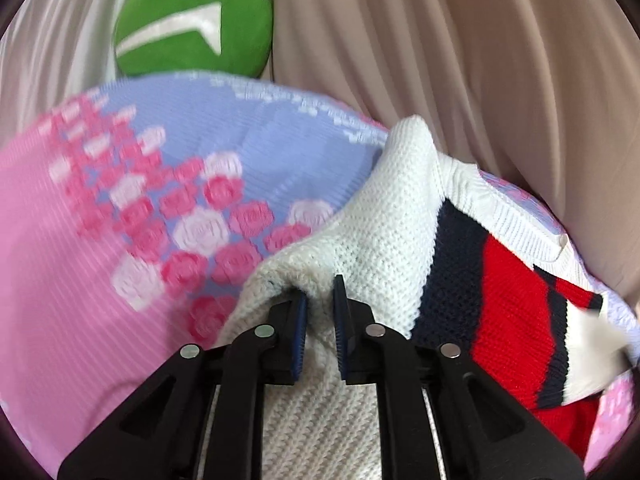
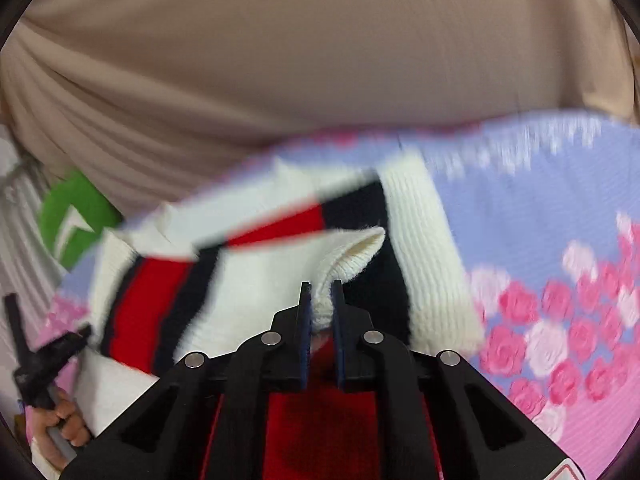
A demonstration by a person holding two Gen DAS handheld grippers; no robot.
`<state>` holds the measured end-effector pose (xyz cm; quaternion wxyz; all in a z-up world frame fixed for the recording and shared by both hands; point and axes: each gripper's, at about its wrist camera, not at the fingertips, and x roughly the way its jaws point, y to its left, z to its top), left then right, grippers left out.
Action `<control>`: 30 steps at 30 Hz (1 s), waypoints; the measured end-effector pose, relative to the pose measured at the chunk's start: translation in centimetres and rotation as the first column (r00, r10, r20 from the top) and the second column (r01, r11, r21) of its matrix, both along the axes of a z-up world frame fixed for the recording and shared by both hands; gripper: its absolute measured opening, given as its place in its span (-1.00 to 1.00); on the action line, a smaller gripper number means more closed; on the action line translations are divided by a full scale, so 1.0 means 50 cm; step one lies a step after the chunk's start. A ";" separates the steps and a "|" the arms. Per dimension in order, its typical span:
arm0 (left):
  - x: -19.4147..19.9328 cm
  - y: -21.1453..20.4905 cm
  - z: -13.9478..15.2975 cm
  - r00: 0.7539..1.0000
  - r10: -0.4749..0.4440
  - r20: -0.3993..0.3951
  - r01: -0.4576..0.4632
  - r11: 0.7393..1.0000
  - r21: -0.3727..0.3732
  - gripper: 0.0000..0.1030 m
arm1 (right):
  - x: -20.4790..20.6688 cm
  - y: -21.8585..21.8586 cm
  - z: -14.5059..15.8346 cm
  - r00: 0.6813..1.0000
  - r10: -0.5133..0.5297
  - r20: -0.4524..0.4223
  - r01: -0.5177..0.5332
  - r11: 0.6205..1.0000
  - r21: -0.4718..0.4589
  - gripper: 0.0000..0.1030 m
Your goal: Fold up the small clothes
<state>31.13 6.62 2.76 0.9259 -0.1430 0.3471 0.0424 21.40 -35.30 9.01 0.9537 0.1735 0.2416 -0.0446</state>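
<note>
A small knit sweater (image 1: 372, 240), white with navy and red stripes, lies partly lifted over a pink and lilac rose-print bedspread (image 1: 120, 208). My left gripper (image 1: 320, 300) is shut on a white fold of the sweater. In the right wrist view my right gripper (image 2: 320, 292) is shut on a white ribbed cuff of the sweater (image 2: 348, 256), and the striped body (image 2: 160, 292) hangs to the left. The left gripper (image 2: 36, 364) and the hand holding it show at the lower left of that view.
A green cushion (image 1: 192, 24) with a white mark lies at the far edge of the bed; it also shows in the right wrist view (image 2: 76, 220). Beige curtains (image 1: 460, 40) hang behind the bed. The bedspread (image 2: 560, 260) spreads to the right.
</note>
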 end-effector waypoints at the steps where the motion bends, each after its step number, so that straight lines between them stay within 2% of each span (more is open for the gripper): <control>1: 0.000 -0.003 0.009 1.000 0.002 0.003 -0.002 1.000 0.014 -0.79 | -0.021 0.000 0.019 0.999 0.004 0.053 -0.004 1.000 -0.007 -0.84; 2: 0.003 -0.007 0.013 1.000 0.004 0.000 -0.004 1.000 0.030 -0.79 | -0.032 -0.007 0.023 0.997 -0.004 0.077 0.005 1.000 -0.012 -0.84; 3: 0.006 -0.013 0.013 1.000 0.002 -0.006 -0.002 0.999 0.054 -0.79 | -0.019 -0.022 0.001 0.999 -0.029 0.024 0.029 0.999 -0.024 -0.84; 4: 0.012 -0.022 0.009 1.000 0.003 -0.016 -0.001 0.996 0.091 -0.79 | 0.009 -0.036 -0.033 0.997 -0.047 -0.063 0.045 0.998 -0.037 -0.84; 6: 0.026 -0.040 -0.008 0.999 0.004 -0.044 0.002 0.989 0.145 -0.79 | 0.057 -0.063 -0.113 0.972 -0.069 -0.223 0.063 0.997 -0.032 -0.84; 7: 0.027 -0.043 -0.015 0.999 0.013 -0.048 -0.005 0.987 0.164 -0.79 | 0.051 -0.069 -0.122 0.975 -0.062 -0.215 0.064 0.998 -0.001 -0.84; 9: 0.018 -0.038 -0.010 0.999 0.015 -0.031 -0.010 0.987 0.163 -0.79 | 0.019 -0.062 -0.080 0.996 -0.030 -0.087 0.033 0.999 0.031 -0.84; 10: 0.019 -0.037 -0.010 0.999 0.017 -0.030 -0.012 0.987 0.162 -0.79 | 0.012 -0.058 -0.069 0.998 -0.022 -0.052 0.024 0.999 0.025 -0.85; 11: 0.022 -0.035 -0.013 0.999 0.019 -0.043 -0.012 0.987 0.158 -0.79 | 0.022 -0.063 -0.074 0.997 -0.030 -0.069 0.031 0.999 0.013 -0.85; 13: 0.023 -0.037 -0.015 0.999 0.021 -0.046 -0.014 0.987 0.159 -0.79 | 0.065 -0.081 -0.133 0.977 -0.040 -0.210 0.047 0.999 0.026 -0.84; 14: 0.022 -0.040 -0.015 0.999 0.021 -0.046 -0.013 0.986 0.169 -0.79 | 0.074 -0.092 -0.145 0.972 -0.031 -0.231 0.049 0.996 0.071 -0.85; 17: 0.023 -0.044 -0.015 0.998 0.024 -0.049 -0.015 0.983 0.183 -0.78 | 0.043 -0.079 -0.101 0.992 -0.028 -0.124 0.034 0.998 0.049 -0.84; 18: 0.024 -0.043 -0.015 0.998 0.025 -0.051 -0.015 0.983 0.181 -0.78 | 0.040 -0.071 -0.103 0.993 -0.032 -0.115 0.035 0.999 0.018 -0.84; 19: 0.025 -0.043 -0.016 0.998 0.026 -0.053 -0.016 0.983 0.183 -0.77 | 0.055 -0.070 -0.127 0.984 -0.050 -0.173 0.049 0.999 -0.011 -0.84; 20: 0.027 -0.043 -0.017 0.998 0.028 -0.054 -0.018 0.982 0.188 -0.77 | 0.076 -0.084 -0.158 0.967 -0.029 -0.251 0.042 0.998 0.047 -0.84; 22: 0.029 -0.048 -0.017 0.998 0.030 -0.059 -0.017 0.978 0.206 -0.76 | 0.056 -0.097 -0.132 0.977 -0.039 -0.212 0.056 0.996 0.076 -0.83; 25: 0.020 -0.051 -0.012 0.998 0.008 -0.058 0.004 0.978 0.209 -0.75 | -0.001 -0.065 -0.087 0.987 -0.036 -0.157 0.045 0.998 0.054 -0.71; 28: -0.015 -0.043 0.006 0.998 -0.027 -0.048 0.035 0.985 0.168 -0.55 | -0.055 -0.034 -0.069 0.990 -0.051 -0.133 0.048 0.999 -0.026 -0.65; 29: -0.028 -0.038 0.015 0.999 -0.023 -0.042 0.030 0.988 0.152 -0.21 | -0.066 -0.030 -0.068 0.990 -0.040 -0.136 0.037 0.999 -0.029 -0.57; 30: -0.037 -0.035 0.023 0.999 -0.028 -0.032 0.032 0.991 0.133 -0.05 | -0.069 -0.032 -0.067 0.989 -0.036 -0.142 0.033 0.999 -0.026 -0.41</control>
